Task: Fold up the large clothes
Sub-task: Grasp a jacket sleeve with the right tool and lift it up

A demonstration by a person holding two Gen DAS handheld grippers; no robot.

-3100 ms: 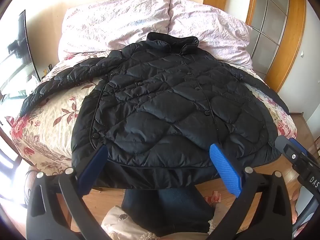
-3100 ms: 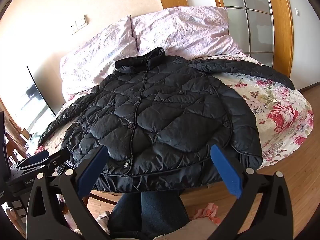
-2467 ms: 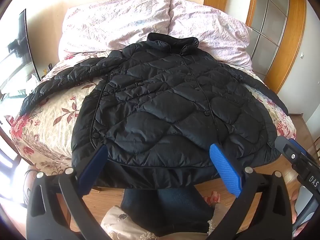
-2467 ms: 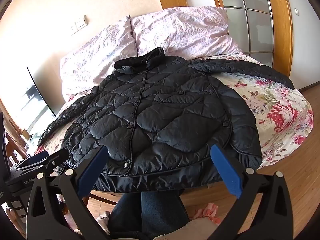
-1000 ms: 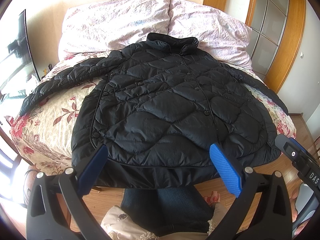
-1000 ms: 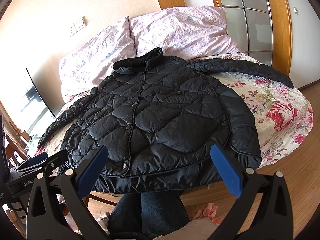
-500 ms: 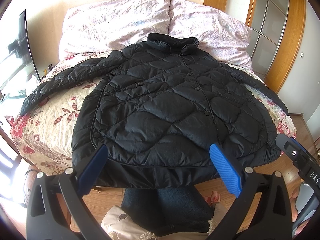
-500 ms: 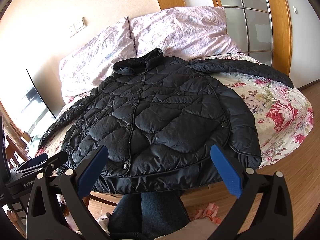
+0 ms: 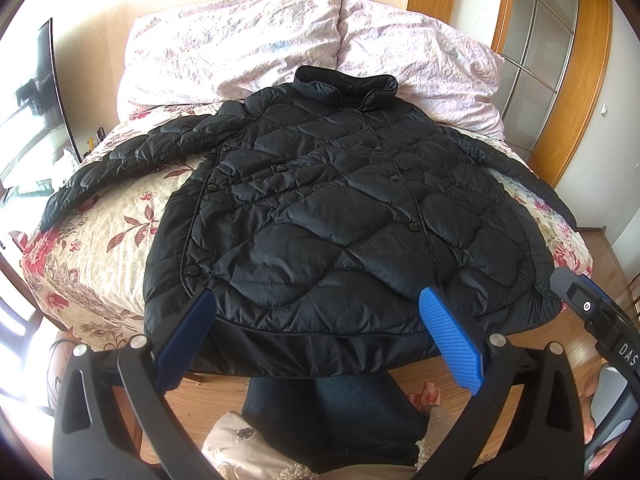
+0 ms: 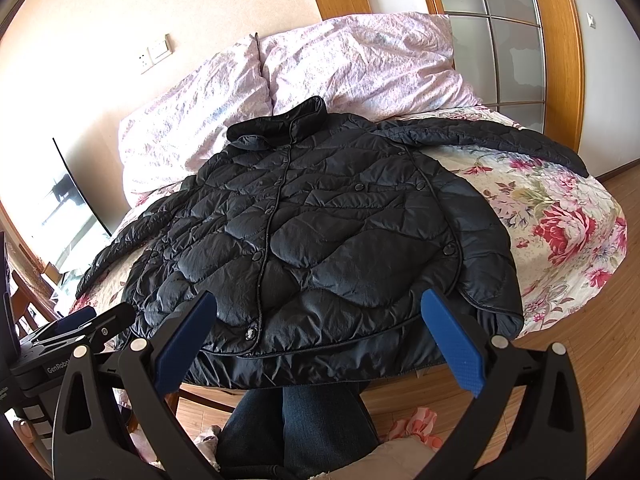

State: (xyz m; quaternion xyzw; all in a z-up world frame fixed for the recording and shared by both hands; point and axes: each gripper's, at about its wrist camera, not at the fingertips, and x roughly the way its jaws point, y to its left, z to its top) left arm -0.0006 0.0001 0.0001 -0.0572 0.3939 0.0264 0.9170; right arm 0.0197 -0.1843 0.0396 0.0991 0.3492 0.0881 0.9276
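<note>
A black quilted jacket [image 9: 340, 216] lies flat and buttoned, front up, on the floral bed [image 9: 104, 232], collar toward the pillows, both sleeves spread out sideways. Its hem hangs over the bed's near edge. It also shows in the right wrist view [image 10: 320, 240]. My left gripper [image 9: 320, 320] is open and empty, held above the hem's left half. My right gripper [image 10: 320, 320] is open and empty, above the hem's right half. Neither touches the jacket. The right gripper's body [image 9: 600, 320] shows at the left view's right edge.
Two pink pillows [image 9: 240, 48] lean on the wall at the head of the bed. A sliding door with a wooden frame [image 10: 520, 40] stands to the right. A screen [image 9: 32, 92] is at the left. The person's jeans [image 9: 340, 408] and the wood floor [image 10: 580, 360] are below.
Almost nothing; both grippers stay open and hover near the hem, with only a slight drift of the right wrist view.
</note>
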